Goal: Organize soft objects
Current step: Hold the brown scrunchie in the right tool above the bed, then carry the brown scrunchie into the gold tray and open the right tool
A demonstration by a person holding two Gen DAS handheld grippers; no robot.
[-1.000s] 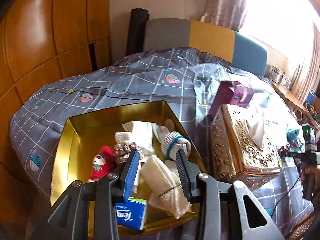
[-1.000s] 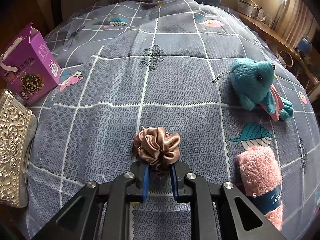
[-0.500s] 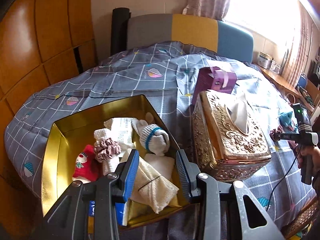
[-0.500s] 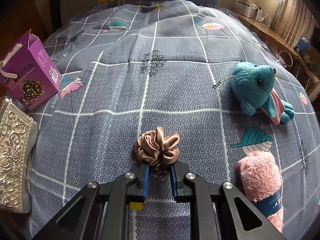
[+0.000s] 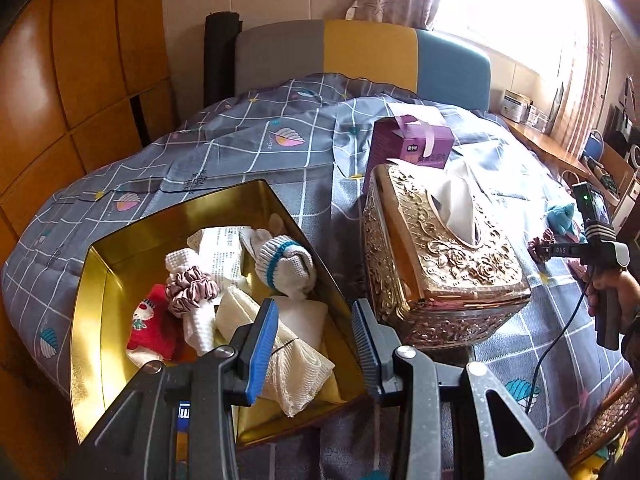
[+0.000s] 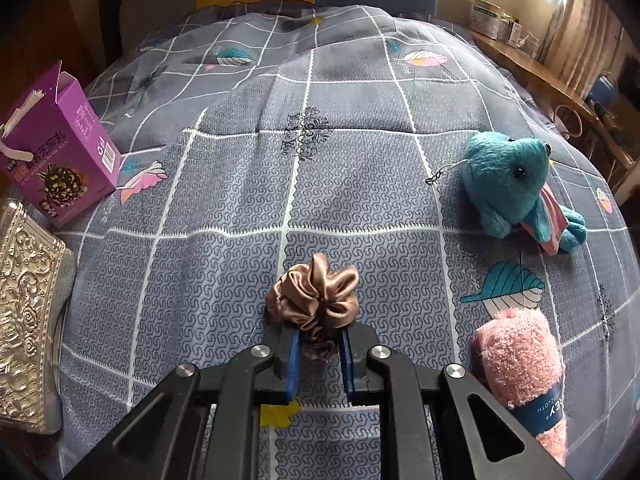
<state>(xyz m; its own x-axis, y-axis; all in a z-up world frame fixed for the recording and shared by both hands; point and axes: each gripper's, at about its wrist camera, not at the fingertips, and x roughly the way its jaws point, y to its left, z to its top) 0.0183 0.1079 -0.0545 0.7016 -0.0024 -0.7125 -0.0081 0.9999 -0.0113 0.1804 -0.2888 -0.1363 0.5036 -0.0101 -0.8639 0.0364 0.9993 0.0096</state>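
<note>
Daylit bedroom, strong fisheye warp.
Blown-out glare from window (image 5: 516,8) at upper right; dark vignetted corners, bent edges; soft shadows, sharp focus mid-frame.

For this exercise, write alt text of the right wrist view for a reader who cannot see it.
The right gripper is shut on a brown satin scrunchie over a grey checked bedspread. A teal plush toy and a rolled pink towel lie to its right; a purple carton stands far left.

Purple carton (image 6: 60,148) just beside ornate tissue box (image 5: 436,256)
</note>
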